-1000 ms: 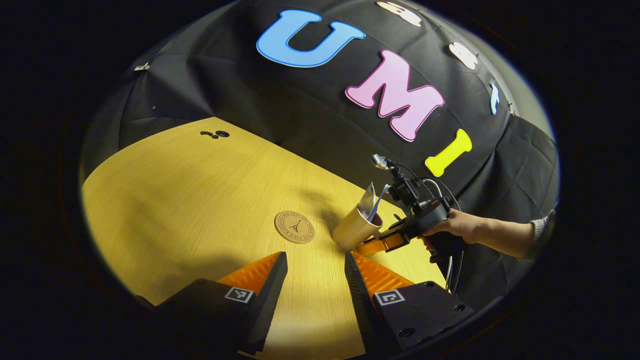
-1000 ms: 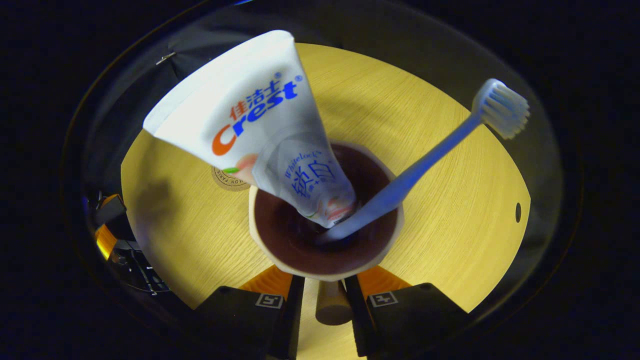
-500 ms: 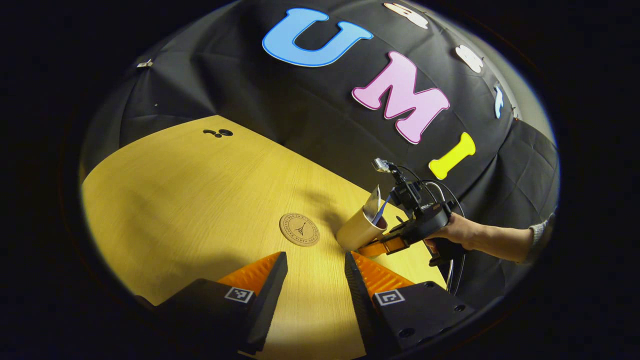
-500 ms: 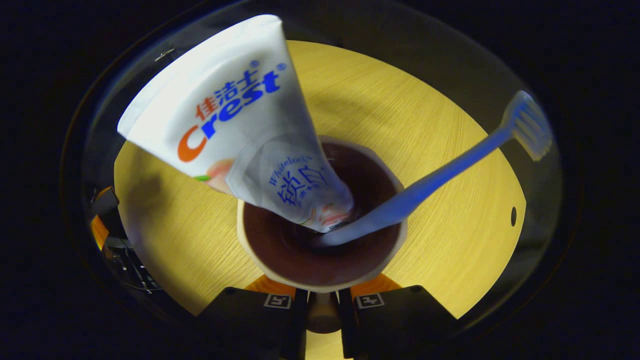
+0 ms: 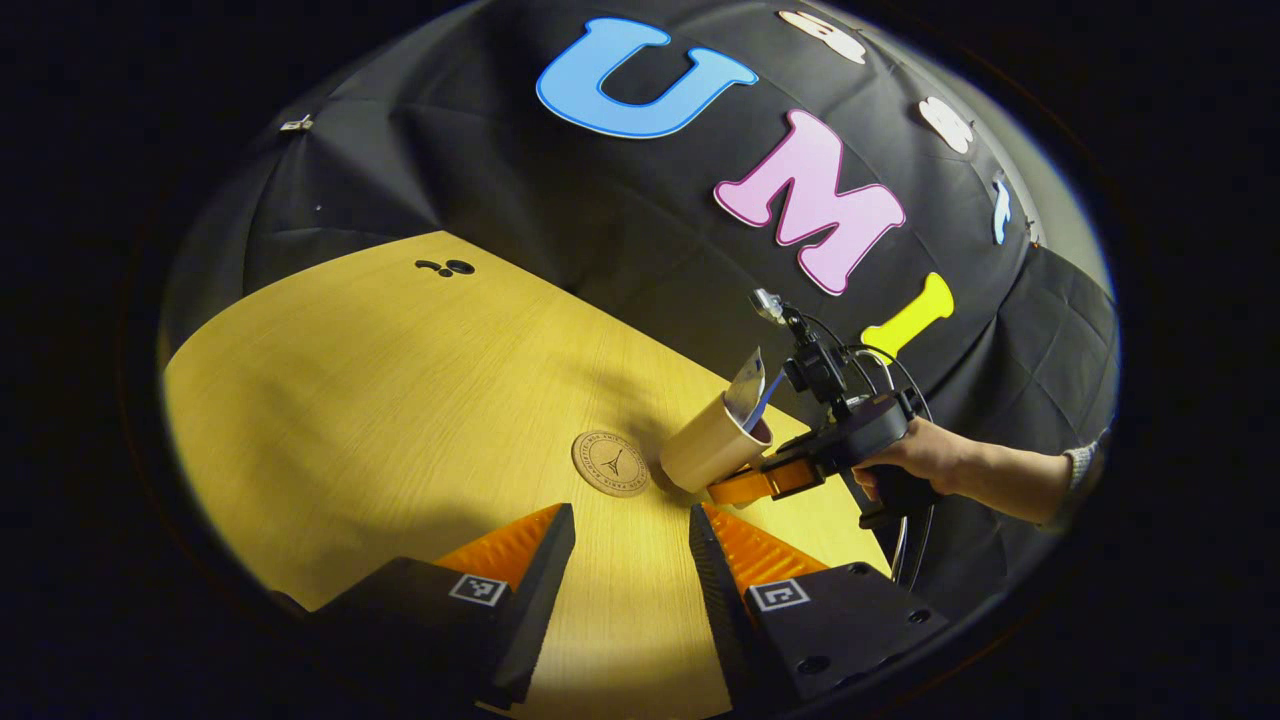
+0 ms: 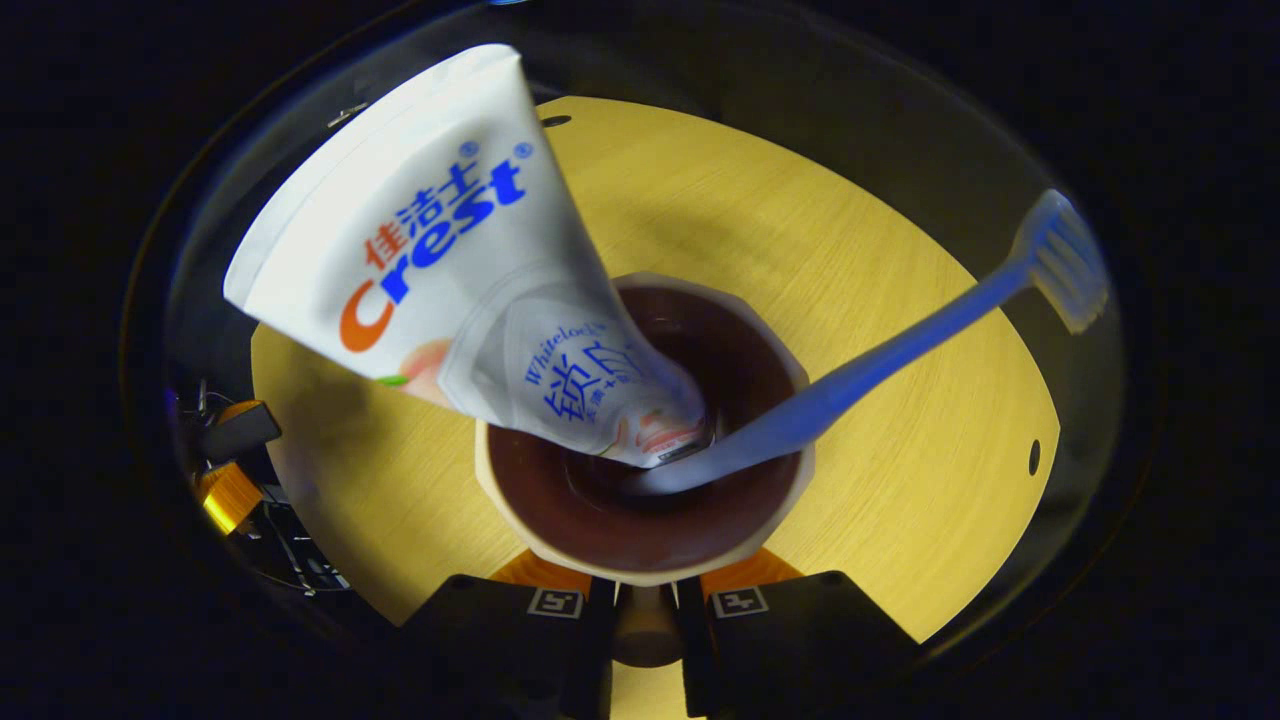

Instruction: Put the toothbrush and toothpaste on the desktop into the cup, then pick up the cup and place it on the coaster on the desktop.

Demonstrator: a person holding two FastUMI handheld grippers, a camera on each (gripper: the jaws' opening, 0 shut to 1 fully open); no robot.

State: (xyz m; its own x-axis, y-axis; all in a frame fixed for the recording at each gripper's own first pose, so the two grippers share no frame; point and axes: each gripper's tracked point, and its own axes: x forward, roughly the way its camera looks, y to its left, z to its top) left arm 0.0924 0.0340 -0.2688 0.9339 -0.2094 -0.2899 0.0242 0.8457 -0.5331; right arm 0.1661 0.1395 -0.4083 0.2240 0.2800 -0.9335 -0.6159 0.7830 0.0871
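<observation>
Both fingers of my right gripper [image 6: 645,625] are clamped on the cup [image 6: 640,470], lifted and tilted off the desktop [image 5: 400,400], while my left gripper [image 5: 630,570] hangs spread wide, holding nothing. From the cup, the coaster [image 5: 611,463] lies flat just beside its base, toward my left gripper's side, so the right hand makes this carry. Inside, toothpaste [image 6: 450,270] and toothbrush [image 6: 900,340] lean out opposite ways, 2 long things that could tip on set-down.
</observation>
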